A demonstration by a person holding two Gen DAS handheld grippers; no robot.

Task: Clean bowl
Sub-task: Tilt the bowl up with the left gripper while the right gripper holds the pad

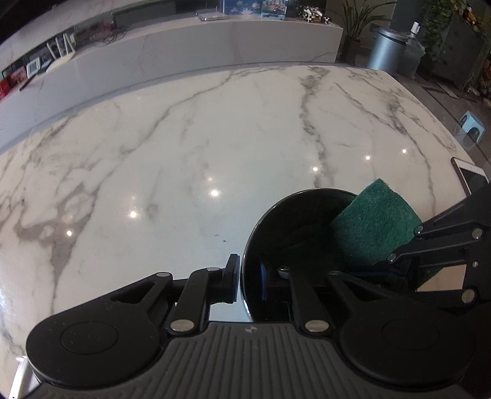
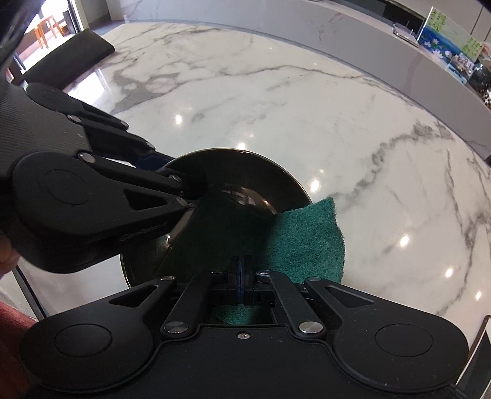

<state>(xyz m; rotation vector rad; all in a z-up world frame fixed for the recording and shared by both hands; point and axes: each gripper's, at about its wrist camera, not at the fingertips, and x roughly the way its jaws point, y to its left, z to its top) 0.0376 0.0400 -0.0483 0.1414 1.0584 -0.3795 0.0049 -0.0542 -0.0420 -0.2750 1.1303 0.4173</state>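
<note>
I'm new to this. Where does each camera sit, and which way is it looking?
Left wrist: on the left gripper, looking down along its fingers, which pinch the bowl rim; the right gripper enters from the right.
Right wrist: on the right gripper, shut on the pad; the left gripper shows at left.
Shared: bowl, pad, table.

table: glossy white marble (image 1: 184, 138), grey veins
behind: long pale counter (image 1: 214, 40)
corner: potted plant (image 1: 357, 21), metal bin (image 1: 385, 49)
</note>
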